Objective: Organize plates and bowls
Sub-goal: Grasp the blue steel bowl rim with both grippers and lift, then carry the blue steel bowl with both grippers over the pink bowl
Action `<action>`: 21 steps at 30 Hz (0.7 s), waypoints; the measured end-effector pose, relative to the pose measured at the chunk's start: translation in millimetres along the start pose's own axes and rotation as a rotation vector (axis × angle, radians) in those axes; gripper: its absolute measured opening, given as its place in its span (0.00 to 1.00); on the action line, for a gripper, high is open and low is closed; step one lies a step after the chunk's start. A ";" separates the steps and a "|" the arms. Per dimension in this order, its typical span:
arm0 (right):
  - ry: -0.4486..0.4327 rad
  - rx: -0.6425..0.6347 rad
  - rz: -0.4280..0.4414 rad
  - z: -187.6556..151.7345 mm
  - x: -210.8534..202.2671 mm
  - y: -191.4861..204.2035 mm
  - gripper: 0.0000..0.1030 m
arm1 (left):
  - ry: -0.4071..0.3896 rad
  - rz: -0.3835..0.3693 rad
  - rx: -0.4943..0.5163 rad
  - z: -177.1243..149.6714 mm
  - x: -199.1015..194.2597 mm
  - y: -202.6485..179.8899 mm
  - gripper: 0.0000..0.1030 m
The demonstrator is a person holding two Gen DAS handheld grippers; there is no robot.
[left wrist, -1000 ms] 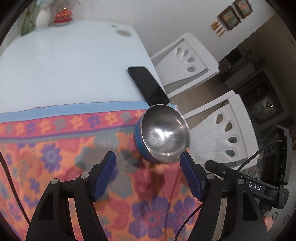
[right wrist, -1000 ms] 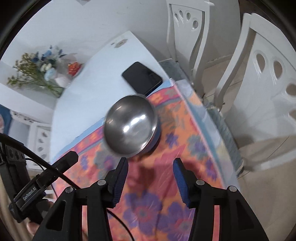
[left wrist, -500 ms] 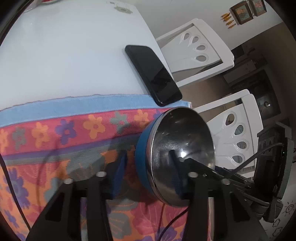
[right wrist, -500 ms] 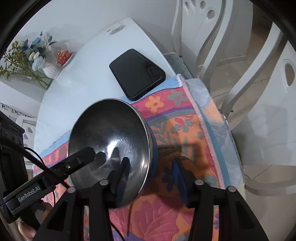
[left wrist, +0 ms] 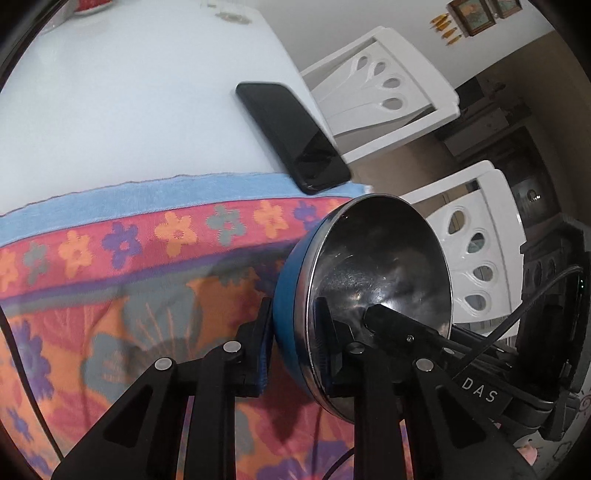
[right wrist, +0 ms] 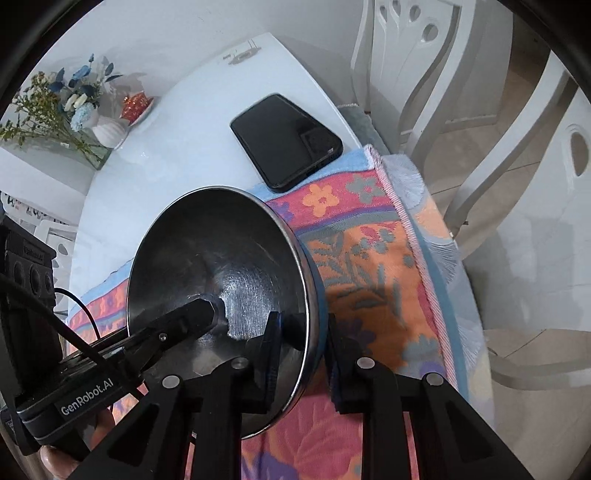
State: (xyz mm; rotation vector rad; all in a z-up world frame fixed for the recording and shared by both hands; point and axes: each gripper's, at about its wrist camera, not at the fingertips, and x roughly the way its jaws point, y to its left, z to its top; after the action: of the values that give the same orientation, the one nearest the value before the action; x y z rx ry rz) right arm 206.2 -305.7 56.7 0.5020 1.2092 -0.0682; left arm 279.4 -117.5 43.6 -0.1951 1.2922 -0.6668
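Right tongs [right wrist: 301,349] clamped on steel bowl [right wrist: 221,258] rim, left tongs [right wrist: 207,308] inside, above floral cloth [right wrist: 369,258].

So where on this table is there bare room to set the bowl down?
Free: the white tabletop between the phone and the flower vase, and the floral cloth left of the bowl. Crowded: the cloth's corner near the chairs, where both grippers clamp the bowl's rim beside the phone.

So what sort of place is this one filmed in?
Most likely a home dining area: a white table with white dining chairs beside it, a vase of flowers, and framed pictures on the wall.
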 end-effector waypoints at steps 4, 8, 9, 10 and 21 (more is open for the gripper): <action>-0.040 -0.024 -0.005 -8.6 -38.3 15.8 0.20 | -0.052 -0.014 0.018 -8.0 -37.7 -17.1 0.17; -0.091 -0.060 -0.011 -23.6 -87.6 38.3 0.20 | -0.122 -0.014 0.053 -21.5 -85.7 -41.6 0.17; -0.104 -0.066 -0.012 -28.8 -100.5 44.1 0.20 | -0.138 -0.015 0.058 -25.2 -96.5 -47.6 0.17; -0.119 -0.071 -0.010 -34.5 -113.8 49.4 0.20 | -0.158 -0.019 0.064 -30.8 -110.5 -53.5 0.17; -0.200 -0.124 0.038 -123.2 -212.5 101.8 0.20 | -0.292 0.000 0.081 -117.3 -224.6 -87.2 0.17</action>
State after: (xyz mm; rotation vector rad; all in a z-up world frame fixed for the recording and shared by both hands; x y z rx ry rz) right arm 52.3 -210.3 251.5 0.3990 1.0011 -0.0107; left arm 113.2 -35.5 237.2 -0.2176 0.9841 -0.6626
